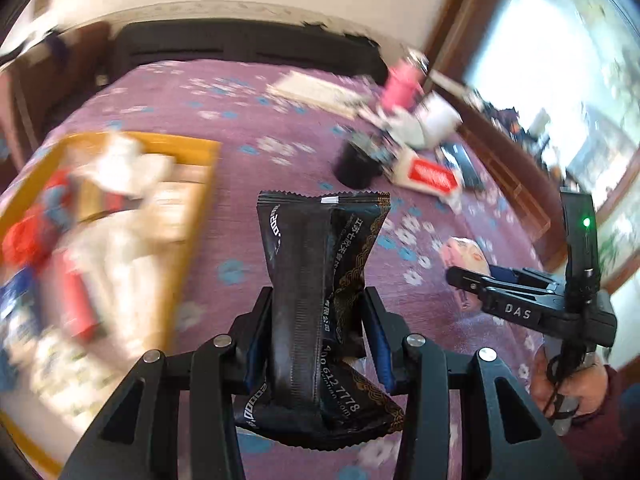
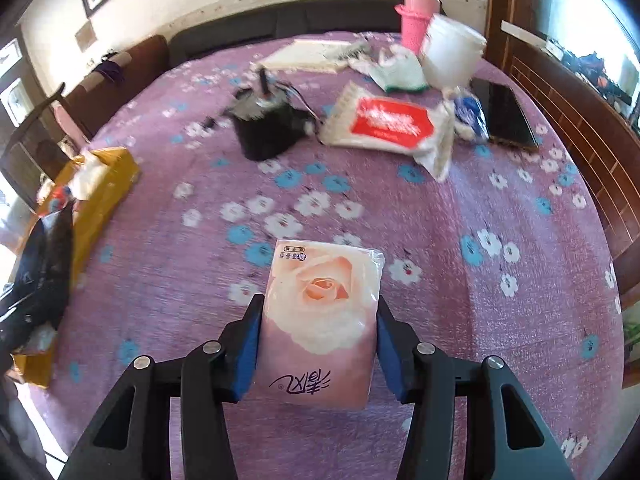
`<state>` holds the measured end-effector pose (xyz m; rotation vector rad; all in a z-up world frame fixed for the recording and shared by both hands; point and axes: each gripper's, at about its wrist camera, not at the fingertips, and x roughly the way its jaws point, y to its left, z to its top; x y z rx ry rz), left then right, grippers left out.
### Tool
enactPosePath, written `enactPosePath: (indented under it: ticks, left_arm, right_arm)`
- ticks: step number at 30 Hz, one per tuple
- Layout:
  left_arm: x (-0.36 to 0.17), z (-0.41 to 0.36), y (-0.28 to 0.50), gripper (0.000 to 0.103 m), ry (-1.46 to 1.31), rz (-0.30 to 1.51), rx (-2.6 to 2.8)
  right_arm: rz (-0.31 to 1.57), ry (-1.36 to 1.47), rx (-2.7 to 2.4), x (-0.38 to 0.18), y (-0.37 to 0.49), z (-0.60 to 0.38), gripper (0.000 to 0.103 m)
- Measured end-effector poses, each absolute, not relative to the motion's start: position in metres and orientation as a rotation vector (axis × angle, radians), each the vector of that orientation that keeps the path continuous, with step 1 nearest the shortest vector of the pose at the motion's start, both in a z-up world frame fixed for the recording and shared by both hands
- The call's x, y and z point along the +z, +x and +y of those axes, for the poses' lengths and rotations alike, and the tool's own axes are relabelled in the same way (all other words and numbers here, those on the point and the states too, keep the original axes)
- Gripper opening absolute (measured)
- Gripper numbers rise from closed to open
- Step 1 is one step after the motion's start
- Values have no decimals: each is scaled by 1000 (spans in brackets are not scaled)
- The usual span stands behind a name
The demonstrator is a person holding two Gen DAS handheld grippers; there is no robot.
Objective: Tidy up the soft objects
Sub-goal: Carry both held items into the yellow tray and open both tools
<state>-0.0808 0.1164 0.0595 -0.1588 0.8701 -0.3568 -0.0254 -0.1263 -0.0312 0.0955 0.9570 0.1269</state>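
While both tongs grip soft packs, a yellow box waits at the left of the bed.
Nearest, the left tongs (image 1: 318,332) are clamped on a black snack packet (image 1: 320,280), squeezed at its middle and held above the purple flowered bedspread (image 1: 248,120). The right tongs (image 2: 318,344) press both blue pads against a pink tissue pack (image 2: 322,320) with a rose print. Farther left, the yellow box (image 1: 200,208) holds blurred packs. Beyond lie a black pouch (image 2: 268,132), a red-and-white wipes pack (image 2: 390,124), a phone (image 2: 506,114) and a pink cup (image 2: 416,20).
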Motion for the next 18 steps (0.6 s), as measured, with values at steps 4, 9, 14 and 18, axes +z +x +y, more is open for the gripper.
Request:
enactPosePath:
  ticks: [4, 9, 14, 18]
  left_arm:
    - [75, 177, -103, 43, -232, 822, -248]
    - [74, 242, -125, 43, -288, 812, -74]
    - [56, 273, -132, 43, -294, 847, 53]
    - [35, 271, -122, 49, -201, 933, 114]
  right_arm:
    - [906, 92, 185, -12, -31, -105, 55]
    - [890, 65, 288, 3, -31, -60, 55]
    - [871, 2, 390, 15, -32, -1, 56]
    - [845, -45, 471, 25, -31, 46, 56]
